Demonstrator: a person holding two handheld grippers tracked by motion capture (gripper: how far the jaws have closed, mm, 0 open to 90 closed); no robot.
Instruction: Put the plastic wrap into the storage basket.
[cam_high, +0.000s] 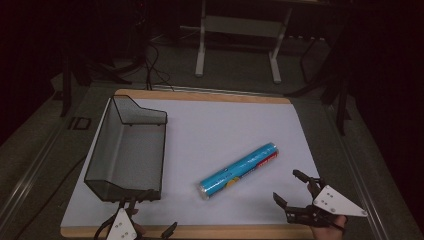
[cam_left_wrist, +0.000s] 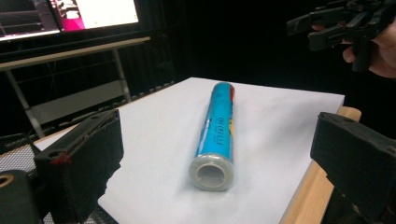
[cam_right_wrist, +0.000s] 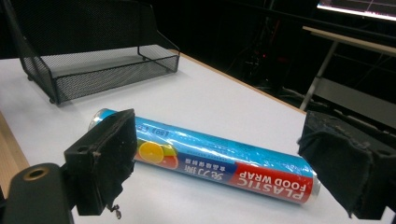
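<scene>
Your left gripper (cam_high: 145, 227) and right gripper (cam_high: 292, 192) hover agape, empty, at the surface's (cam_high: 225, 125) near edge; the food-wrap roll (cam_high: 240, 170) lies between, beside the mesh tray (cam_high: 125, 150); approach step, probably; next, straddle the roll squarely.

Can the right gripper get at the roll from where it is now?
Probably yes. The right gripper is open and apart from the roll, with bare white table between them. In the right gripper view the roll lies lengthwise across the open jaws, and the basket sits well off to the side.
</scene>
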